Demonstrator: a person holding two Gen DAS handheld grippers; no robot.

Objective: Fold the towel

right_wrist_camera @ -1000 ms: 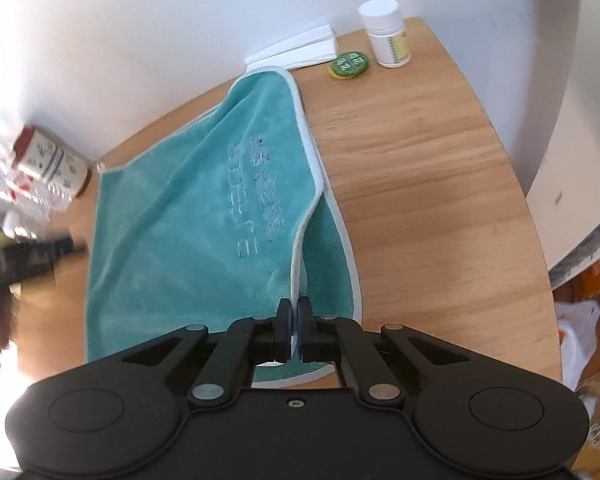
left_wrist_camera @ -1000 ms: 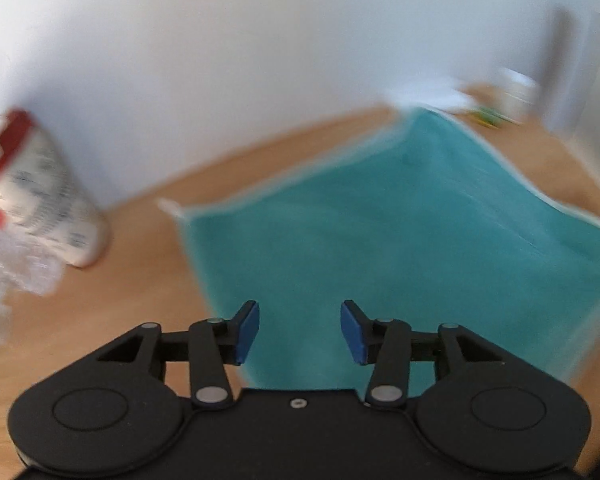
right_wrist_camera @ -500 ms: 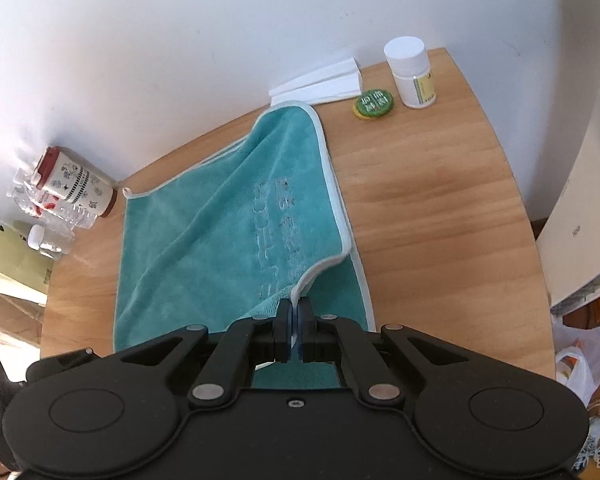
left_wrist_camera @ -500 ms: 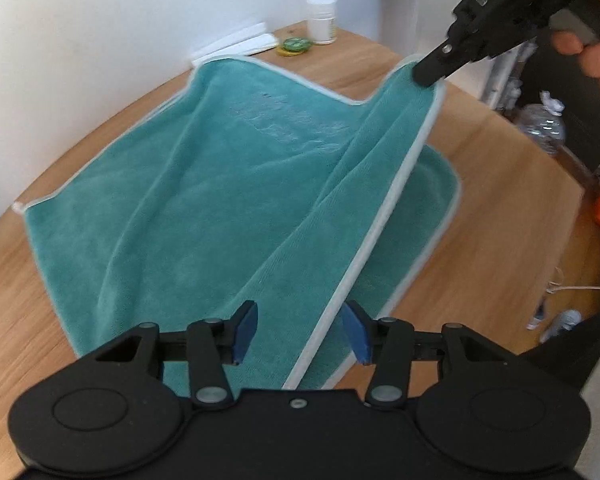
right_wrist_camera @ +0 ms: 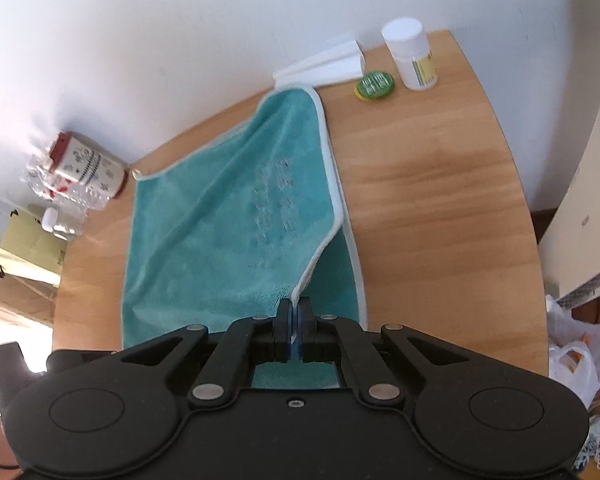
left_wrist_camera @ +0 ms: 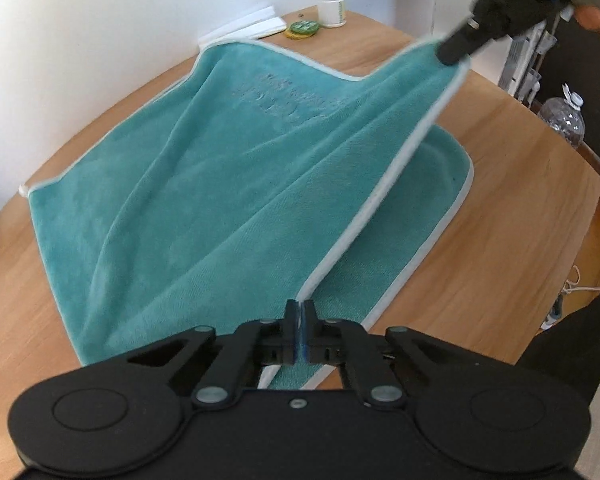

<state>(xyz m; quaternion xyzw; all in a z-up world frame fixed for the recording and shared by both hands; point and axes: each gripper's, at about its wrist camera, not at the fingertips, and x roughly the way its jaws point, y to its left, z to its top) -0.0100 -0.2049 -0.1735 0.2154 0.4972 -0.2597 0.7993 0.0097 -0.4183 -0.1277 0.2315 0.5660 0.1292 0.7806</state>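
Teal towel (left_wrist_camera: 204,200) with pale piping is spread on the round wooden desk (left_wrist_camera: 500,208), partly doubled over itself. In the left wrist view its long axis runs from about 7 o'clock up to 1 o'clock, far corner pointing at the wall; in the right wrist view (right_wrist_camera: 228,220) it runs more like 6 to 12.

Left claw (left_wrist_camera: 299,330) is pinched tight on the piped edge of the upper layer at the near end, fingers pressed together with the white trim coming straight out between them. Right claw (right_wrist_camera: 295,334) is clamped on the same edge at the other corner. From the left cam you can see the right claw (left_wrist_camera: 452,54) way up at 1 o'clock, lifting that corner clear of the desk, so the edge stretches taut between the 2 claws. Under it the lower layer lies flat, its rounded corner sticking out toward 3 o'clock.

Embossed lettering (right_wrist_camera: 276,208) shows on the upper layer, too blurry to read.

Other stuff on the desk: white pill bottle (right_wrist_camera: 410,54) at 1 o'clock near the wall, a green round lid (right_wrist_camera: 375,85) just beside it, folded white paper (right_wrist_camera: 324,66) touching the towel's far corner, and a red-lidded patterned canister (right_wrist_camera: 86,168) at 10 o'clock.
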